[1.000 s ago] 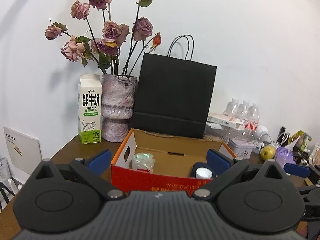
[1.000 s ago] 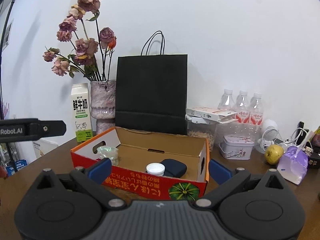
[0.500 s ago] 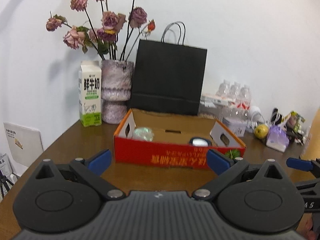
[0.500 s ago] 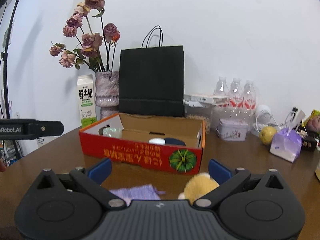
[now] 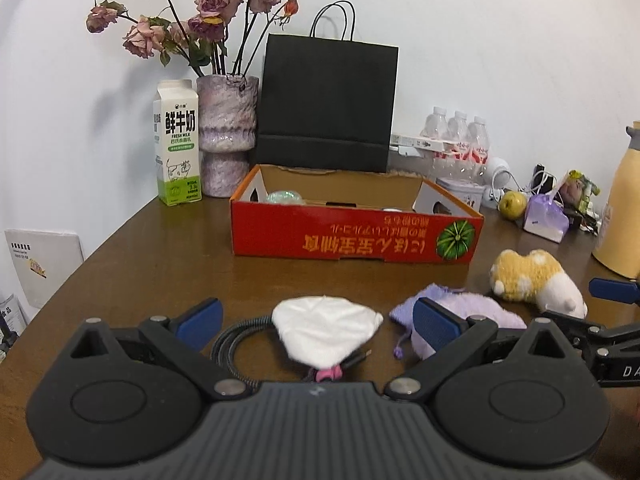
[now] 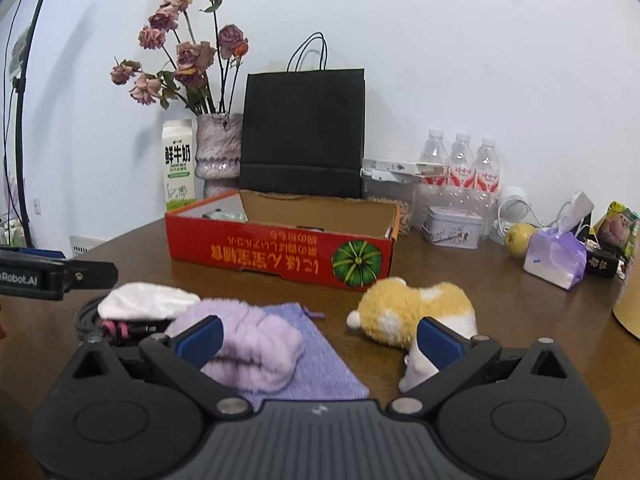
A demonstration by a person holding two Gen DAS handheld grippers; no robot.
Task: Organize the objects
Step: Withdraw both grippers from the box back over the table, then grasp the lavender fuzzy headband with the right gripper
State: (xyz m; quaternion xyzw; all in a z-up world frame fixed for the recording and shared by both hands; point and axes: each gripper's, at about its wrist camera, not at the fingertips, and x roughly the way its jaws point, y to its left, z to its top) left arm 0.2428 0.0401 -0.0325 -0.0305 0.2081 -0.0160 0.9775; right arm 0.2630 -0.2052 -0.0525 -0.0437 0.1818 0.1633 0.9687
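A red cardboard box (image 5: 356,236) (image 6: 280,254) stands open on the brown table, holding a shiny green ball (image 5: 285,197) and other items. In front of it lie a white cloth (image 5: 326,330) (image 6: 148,300) over a coiled black cable (image 5: 236,336), a fluffy lilac item (image 6: 252,344) on a purple pouch (image 6: 316,356) (image 5: 460,308), and a yellow-and-white plush toy (image 5: 532,276) (image 6: 416,312). My left gripper (image 5: 316,322) is open, hovering over the white cloth. My right gripper (image 6: 320,338) is open above the pouch, between the lilac item and the plush.
Behind the box stand a milk carton (image 5: 176,142), a vase of dried roses (image 5: 226,132), a black paper bag (image 5: 326,106), water bottles (image 6: 462,160), a tin (image 6: 452,226) and a yellow fruit (image 5: 513,204). A yellow flask (image 5: 624,208) stands at the far right.
Both grippers have pulled back from the box and lowered; the cloth, cable, pouch and plush on the near table have come into view. Both stay open.
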